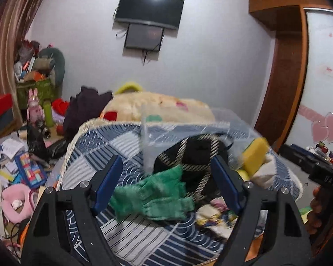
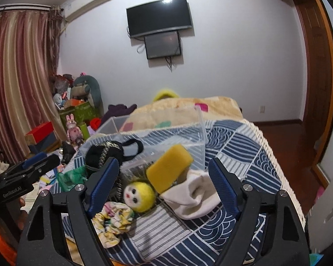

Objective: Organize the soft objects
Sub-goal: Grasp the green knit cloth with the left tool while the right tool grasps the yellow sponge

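Soft things lie on a blue patterned bed cover (image 1: 126, 232) in front of a clear plastic box (image 2: 177, 133). My left gripper (image 1: 166, 184) is open above green gloves (image 1: 153, 197) and a black pouch with striped cord (image 1: 195, 155). My right gripper (image 2: 164, 188) is open around a yellow sponge (image 2: 169, 166), a yellow-haired doll head (image 2: 139, 196) and a white sock (image 2: 195, 197). A floral scrunchie (image 2: 113, 221) lies by its left finger. The sponge (image 1: 255, 155) and sock (image 1: 264, 175) also show in the left wrist view.
A cream blanket (image 2: 177, 108) lies behind the box. Cluttered floor with papers, boxes and a pink rabbit toy (image 1: 34, 108) is on the left. A wooden wardrobe (image 1: 284, 71) stands right. The left gripper (image 2: 33, 166) shows at the right view's left edge.
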Motion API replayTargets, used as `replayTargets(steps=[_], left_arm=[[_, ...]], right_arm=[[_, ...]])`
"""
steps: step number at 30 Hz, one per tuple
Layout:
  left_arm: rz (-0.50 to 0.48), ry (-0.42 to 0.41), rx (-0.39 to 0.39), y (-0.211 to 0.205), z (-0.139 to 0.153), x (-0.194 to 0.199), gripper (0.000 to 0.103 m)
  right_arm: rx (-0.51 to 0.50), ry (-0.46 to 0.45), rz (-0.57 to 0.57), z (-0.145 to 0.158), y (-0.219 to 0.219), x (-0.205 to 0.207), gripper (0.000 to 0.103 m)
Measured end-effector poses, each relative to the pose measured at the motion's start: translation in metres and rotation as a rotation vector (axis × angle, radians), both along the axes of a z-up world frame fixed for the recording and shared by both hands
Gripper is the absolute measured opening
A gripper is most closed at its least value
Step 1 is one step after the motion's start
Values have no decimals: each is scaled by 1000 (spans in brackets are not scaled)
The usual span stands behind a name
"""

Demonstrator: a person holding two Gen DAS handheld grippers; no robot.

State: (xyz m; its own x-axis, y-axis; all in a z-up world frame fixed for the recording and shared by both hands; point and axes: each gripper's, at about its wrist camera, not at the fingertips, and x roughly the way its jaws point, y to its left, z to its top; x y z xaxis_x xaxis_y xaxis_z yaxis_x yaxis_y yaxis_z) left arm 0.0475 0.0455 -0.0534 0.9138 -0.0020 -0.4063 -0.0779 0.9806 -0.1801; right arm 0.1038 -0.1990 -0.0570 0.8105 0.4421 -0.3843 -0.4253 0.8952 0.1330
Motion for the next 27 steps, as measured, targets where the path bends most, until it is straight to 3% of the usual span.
replayTargets(steps=[10,13,20,23,27], left_arm=[[2,156,-25,16,-45,26,82],[-22,168,-35,19,-52,28,80],[-60,174,-4,8,-52,28,40],[-68,173,13,6,-50,24,21],[-59,155,34,6,-45,16,13]], right_arm=[[-36,58,-32,-8,7,25,81],[-39,87,-38,-12,9,34,79],[-27,137,-13,-21,11,43,45],[-27,125,-5,-20,9,40,40],[-31,100,-6,-17,9,33,37]])
